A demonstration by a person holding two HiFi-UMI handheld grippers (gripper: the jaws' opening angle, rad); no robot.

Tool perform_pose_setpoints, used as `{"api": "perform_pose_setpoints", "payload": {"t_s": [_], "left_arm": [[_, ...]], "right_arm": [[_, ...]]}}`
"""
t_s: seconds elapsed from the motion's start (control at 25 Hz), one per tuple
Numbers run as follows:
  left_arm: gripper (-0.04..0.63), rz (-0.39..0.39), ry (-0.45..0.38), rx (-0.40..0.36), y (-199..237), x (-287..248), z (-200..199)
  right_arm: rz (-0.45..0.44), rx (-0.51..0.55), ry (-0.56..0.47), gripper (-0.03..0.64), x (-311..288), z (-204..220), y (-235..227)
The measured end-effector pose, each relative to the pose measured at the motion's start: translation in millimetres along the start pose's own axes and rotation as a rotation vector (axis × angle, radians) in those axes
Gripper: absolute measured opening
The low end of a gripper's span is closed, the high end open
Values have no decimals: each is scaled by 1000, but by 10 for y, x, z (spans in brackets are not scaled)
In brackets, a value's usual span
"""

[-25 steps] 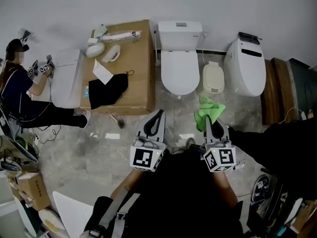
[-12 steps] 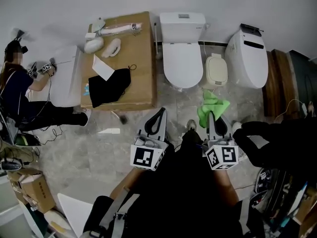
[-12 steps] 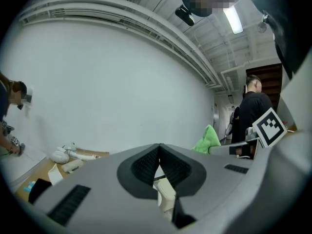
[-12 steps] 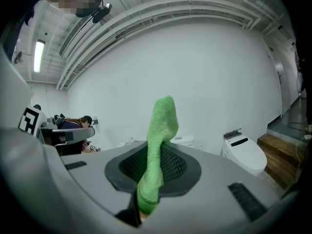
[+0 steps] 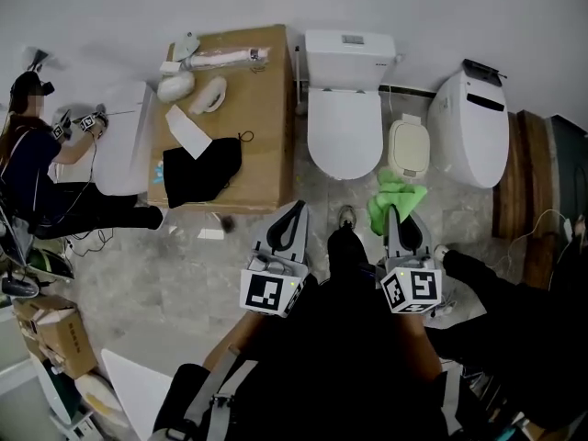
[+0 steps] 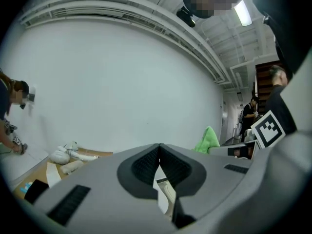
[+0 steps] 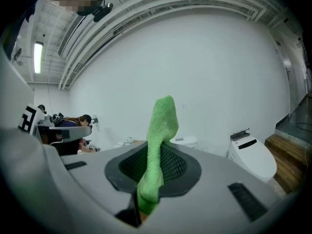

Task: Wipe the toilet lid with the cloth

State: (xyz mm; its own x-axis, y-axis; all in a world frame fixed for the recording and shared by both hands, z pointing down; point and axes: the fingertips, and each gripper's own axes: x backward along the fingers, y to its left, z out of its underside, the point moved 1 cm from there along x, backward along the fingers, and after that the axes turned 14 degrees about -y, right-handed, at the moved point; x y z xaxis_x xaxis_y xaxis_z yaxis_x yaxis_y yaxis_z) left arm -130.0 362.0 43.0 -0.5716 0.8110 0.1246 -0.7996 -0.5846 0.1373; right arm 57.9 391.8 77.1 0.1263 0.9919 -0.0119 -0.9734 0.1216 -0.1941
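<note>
A white toilet with its lid [image 5: 344,131] down stands against the far wall, its tank [image 5: 350,55] behind it. My right gripper [image 5: 397,213] is shut on a green cloth [image 5: 393,200], which sticks up between the jaws [image 7: 158,150]. It hovers over the floor just in front of the toilet, to the right of the lid. My left gripper [image 5: 292,217] is shut and holds nothing, level with the right one and left of the toilet. In the left gripper view its jaws [image 6: 158,152] meet, and the green cloth [image 6: 208,140] shows at the right.
A low wooden platform [image 5: 262,127] left of the toilet carries a black cloth [image 5: 200,168], paper and white items. A small beige bin [image 5: 409,148] and a second white toilet [image 5: 478,127] stand to the right. A person [image 5: 37,168] sits on the floor at far left.
The view has shifted forward and right; the toilet now sits lower and nearer to me. Both grippers keep their pose, and the green cloth stays clamped in the right one.
</note>
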Motion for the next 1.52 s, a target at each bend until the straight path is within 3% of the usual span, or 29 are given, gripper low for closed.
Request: {"api": "perform_pose_setpoints", "payload": {"t_s": [0.6,0.76,1.12,1.52], "left_arm": [[9,-122,-29,-44,-143,-1465,102],[9,-119,-53,-51,-119,-1715,99],[9,-129,22,-20,391,-2371,375],[9,-37,108,28,956,-3133,894]], "right_arm": [[-136,-23,36,60,-1338,-69,-1161],[-114,-51,49,60,-1584,-16,-1377],[-57,-58,125,60,-2357,393,-1682],[33,-48,274,60,-3331,1241,-2050]]}}
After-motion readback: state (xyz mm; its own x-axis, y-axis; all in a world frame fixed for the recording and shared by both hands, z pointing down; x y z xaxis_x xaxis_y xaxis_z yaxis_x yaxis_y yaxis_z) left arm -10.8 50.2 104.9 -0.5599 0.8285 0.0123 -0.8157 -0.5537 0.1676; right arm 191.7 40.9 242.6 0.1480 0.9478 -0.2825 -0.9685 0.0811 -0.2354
